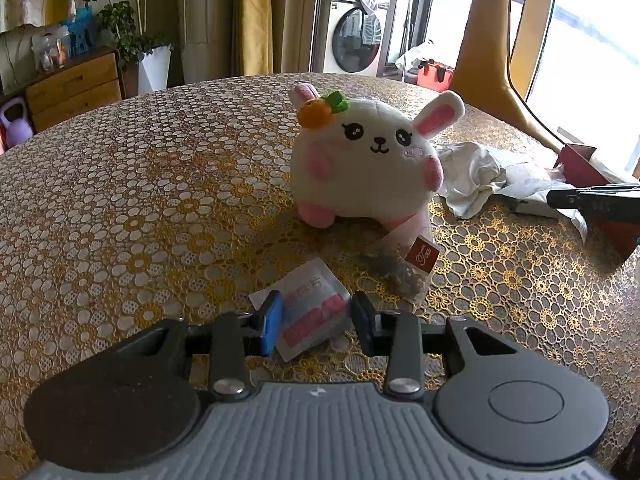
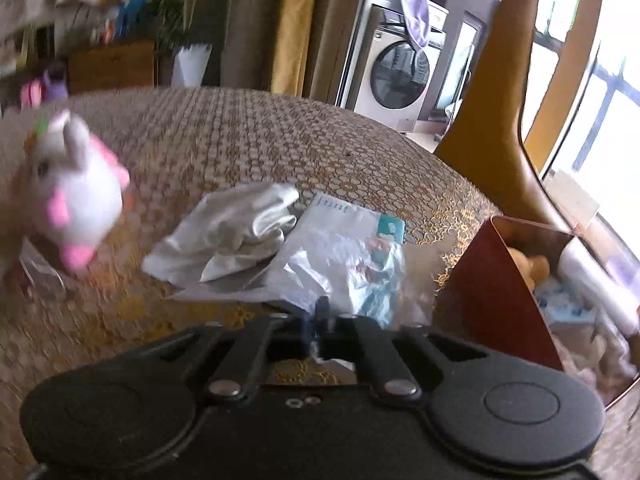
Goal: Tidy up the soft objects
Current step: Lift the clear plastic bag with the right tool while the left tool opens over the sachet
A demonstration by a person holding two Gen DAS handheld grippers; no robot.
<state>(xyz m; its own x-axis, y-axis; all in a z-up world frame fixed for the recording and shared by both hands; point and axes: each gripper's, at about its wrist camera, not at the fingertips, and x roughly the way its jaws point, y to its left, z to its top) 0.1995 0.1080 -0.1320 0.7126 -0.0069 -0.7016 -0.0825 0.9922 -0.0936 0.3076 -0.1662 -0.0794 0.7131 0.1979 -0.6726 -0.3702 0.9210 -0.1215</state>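
Observation:
A white and pink plush rabbit (image 1: 366, 160) stands upright on the round lace-covered table (image 1: 140, 184); it also shows blurred at the left of the right wrist view (image 2: 74, 190). My left gripper (image 1: 316, 314) is open, its fingers on either side of a small white and pink sachet (image 1: 310, 312) lying flat. A tea bag (image 1: 404, 270) lies just beyond. My right gripper (image 2: 318, 320) is shut on the near edge of a crinkled plastic package (image 2: 340, 256). A white cloth (image 2: 232, 234) lies beside the package.
A dark red open box (image 2: 504, 292) with soft items inside stands at the right table edge. A chair back (image 2: 492, 80) rises behind the table. A washing machine (image 2: 400, 76), curtains and a wooden drawer unit (image 1: 74, 88) stand beyond.

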